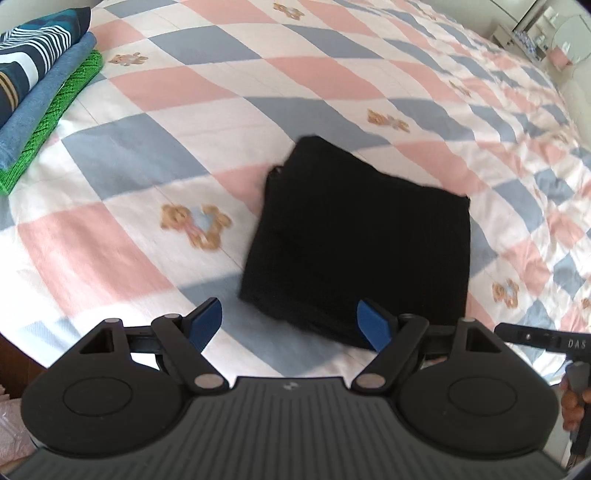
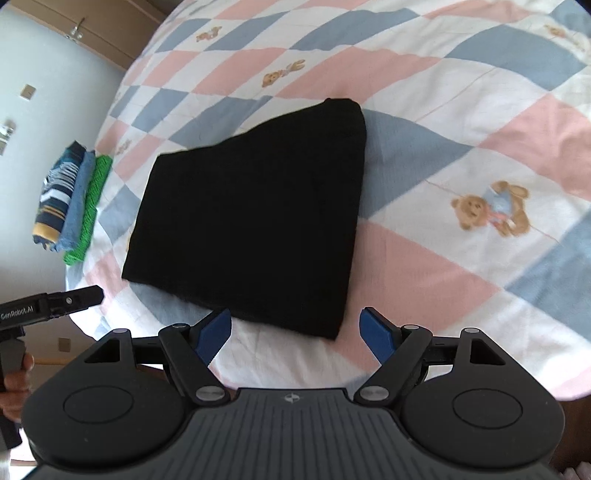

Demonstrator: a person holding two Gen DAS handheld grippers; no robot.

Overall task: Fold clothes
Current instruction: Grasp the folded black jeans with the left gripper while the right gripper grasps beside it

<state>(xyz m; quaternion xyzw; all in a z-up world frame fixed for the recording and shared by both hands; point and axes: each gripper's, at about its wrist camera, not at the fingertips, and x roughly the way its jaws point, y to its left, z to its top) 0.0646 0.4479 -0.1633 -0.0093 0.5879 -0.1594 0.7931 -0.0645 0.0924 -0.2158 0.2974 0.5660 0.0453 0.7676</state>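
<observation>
A black garment, folded into a rectangle, lies flat on the checked bedspread. My left gripper hovers open above its near left corner, blue pads apart and nothing between them. The same black garment fills the middle of the right wrist view. My right gripper is open over its near right corner, gripping nothing. The other tool shows at each view's edge, held by a hand.
A stack of folded clothes, striped, blue and green, sits at the bed's far left edge; the same stack is seen in the right wrist view. Beyond the bed are a wall with sockets and a wooden wardrobe.
</observation>
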